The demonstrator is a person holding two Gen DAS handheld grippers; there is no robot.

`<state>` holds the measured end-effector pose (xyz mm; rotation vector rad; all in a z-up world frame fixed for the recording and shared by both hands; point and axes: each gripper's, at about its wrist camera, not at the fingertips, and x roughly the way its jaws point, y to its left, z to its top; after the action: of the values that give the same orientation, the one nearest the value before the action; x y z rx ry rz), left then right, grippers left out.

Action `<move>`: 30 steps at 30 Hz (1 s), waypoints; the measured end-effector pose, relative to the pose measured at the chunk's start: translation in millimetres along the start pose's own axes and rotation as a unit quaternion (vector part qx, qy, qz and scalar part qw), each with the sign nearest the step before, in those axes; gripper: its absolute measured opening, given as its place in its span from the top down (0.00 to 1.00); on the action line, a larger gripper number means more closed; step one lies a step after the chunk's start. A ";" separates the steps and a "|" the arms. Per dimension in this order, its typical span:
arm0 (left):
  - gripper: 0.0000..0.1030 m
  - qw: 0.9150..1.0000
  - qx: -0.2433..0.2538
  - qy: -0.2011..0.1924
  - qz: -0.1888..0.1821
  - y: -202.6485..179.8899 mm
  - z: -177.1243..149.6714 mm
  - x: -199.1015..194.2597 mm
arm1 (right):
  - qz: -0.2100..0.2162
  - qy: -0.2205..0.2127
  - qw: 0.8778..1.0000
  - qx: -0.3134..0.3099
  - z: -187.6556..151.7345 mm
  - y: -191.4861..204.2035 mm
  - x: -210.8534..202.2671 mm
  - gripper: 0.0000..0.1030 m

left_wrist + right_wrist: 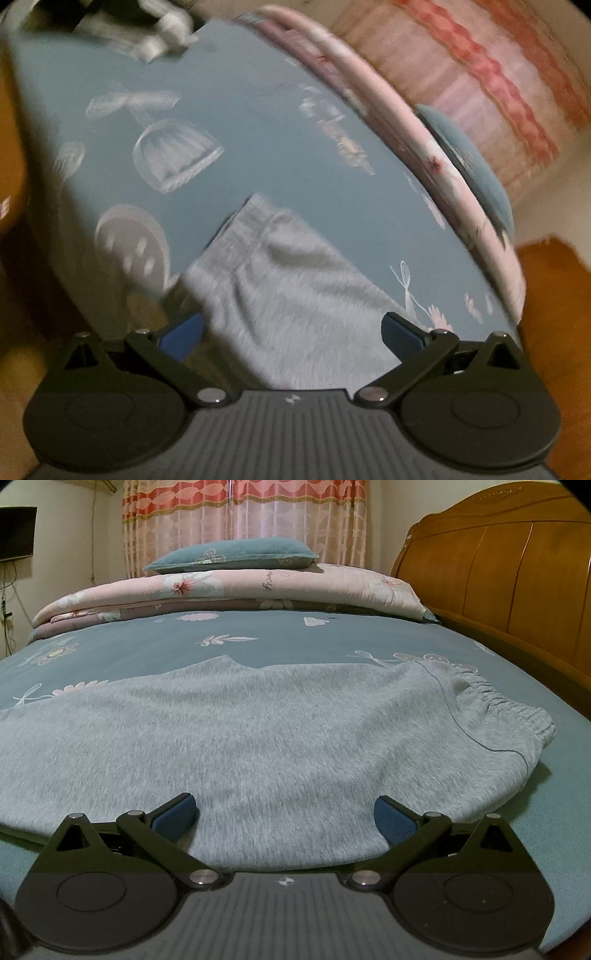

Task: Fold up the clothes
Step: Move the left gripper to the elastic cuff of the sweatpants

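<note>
Fleecy grey sweatpants (258, 734), gathered elastic waistband (509, 709), both hand-held grippers (284, 818) (291, 334) spread wide.

Heather-grey trousers (258, 731) across the middle, on a teal sheet (147, 642) printed with pale flowers; pink floral quilt (295, 583) above, teal pillow (232, 555) atop; coral-and-pink striped curtain (243, 506) at top; orange-brown wooden headboard (498, 572) upper right
</note>
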<state>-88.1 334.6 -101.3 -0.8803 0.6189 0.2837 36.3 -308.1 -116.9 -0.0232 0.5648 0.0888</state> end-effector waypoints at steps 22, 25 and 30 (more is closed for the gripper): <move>0.01 0.960 -0.211 -0.028 -0.181 66.8 -7.0 46.5 | -0.001 0.001 1.000 0.002 -0.8 0.2 -1.2 0.00; 0.01 0.956 -0.220 -0.032 -0.192 70.6 -3.1 49.6 | -0.001 0.001 1.000 0.001 -0.7 -0.2 -1.1 0.00; 0.01 0.958 -0.213 -0.024 -0.190 70.7 1.2 54.4 | 0.001 0.029 0.999 -0.016 8.6 4.4 -3.4 0.00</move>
<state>-78.1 378.1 -178.6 -1.3812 0.3327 0.0885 37.6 -303.6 -107.8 -0.0558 0.6207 0.0994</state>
